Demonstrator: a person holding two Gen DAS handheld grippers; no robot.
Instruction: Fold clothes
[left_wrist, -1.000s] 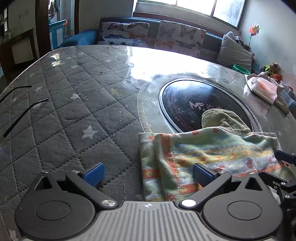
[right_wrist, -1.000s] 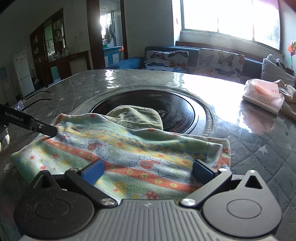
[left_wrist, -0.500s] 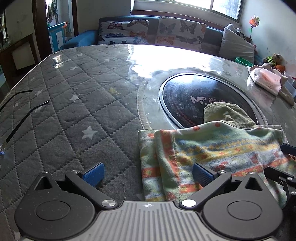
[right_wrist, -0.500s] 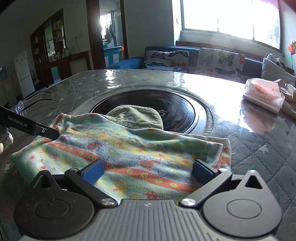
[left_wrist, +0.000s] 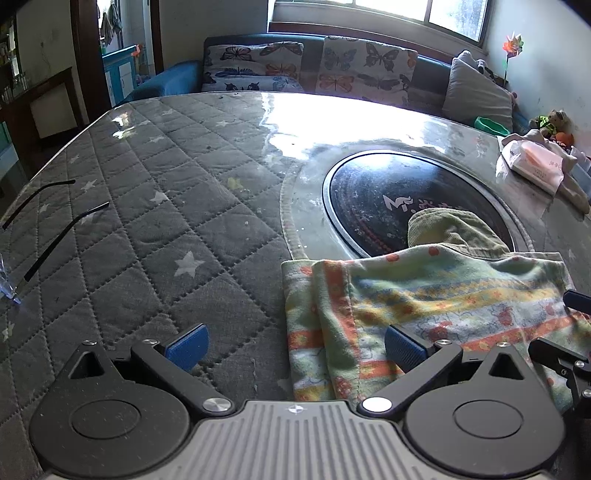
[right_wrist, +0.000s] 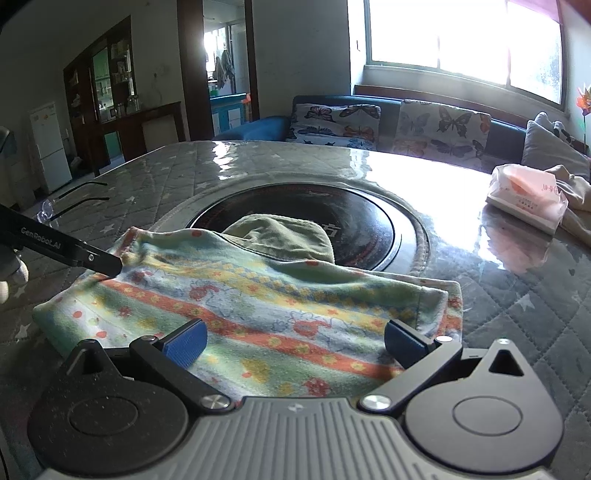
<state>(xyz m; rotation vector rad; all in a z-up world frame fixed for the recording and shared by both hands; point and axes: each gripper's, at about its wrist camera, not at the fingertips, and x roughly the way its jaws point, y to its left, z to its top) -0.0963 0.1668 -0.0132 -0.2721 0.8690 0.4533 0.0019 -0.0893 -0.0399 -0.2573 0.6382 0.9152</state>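
A folded striped floral garment (left_wrist: 424, 295) lies on the quilted table, with an olive green piece (left_wrist: 454, 232) showing under its far edge. My left gripper (left_wrist: 293, 347) is open over the garment's left edge, its right finger above the cloth. My right gripper (right_wrist: 293, 345) is open, both fingers low over the garment (right_wrist: 258, 306). The olive piece (right_wrist: 284, 236) lies beyond it. A finger of the left gripper (right_wrist: 74, 254) reaches in at the garment's far left corner.
A round black hotplate (left_wrist: 399, 199) sits in the table's middle behind the clothes. A pink tissue pack (right_wrist: 524, 195) lies at the right. Black eyeglasses (left_wrist: 48, 229) lie at the left. A sofa with butterfly cushions (left_wrist: 314, 66) stands behind.
The left gripper has drawn back and risen a little, so the garment sits lower in its view. The right gripper has barely moved. Both stay open.
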